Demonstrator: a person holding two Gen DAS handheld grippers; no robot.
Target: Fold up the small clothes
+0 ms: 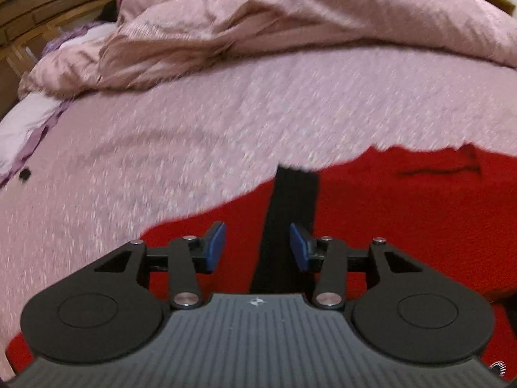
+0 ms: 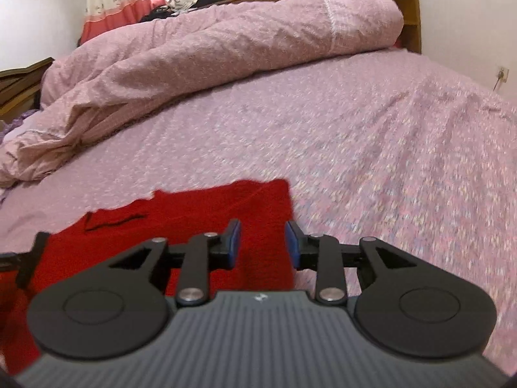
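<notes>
**Both grippers spread above a red garment on the bed**

A red garment (image 1: pixel 387 213) lies flat on the pink patterned bed sheet (image 1: pixel 194 148), at the near edge of the bed. A black strap (image 1: pixel 290 213) runs across it, straight ahead of the left gripper (image 1: pixel 257 245), whose blue-padded fingers (image 1: pixel 216 245) stand spread with the strap in line between them, not pinched. The right gripper (image 2: pixel 262 242) hangs over the garment's right edge; its fingers (image 2: pixel 234 242) are also apart and grip nothing. A rumpled pink duvet (image 2: pixel 210 51) is heaped along the far side of the bed, before a wooden headboard (image 2: pixel 410 13).
</notes>
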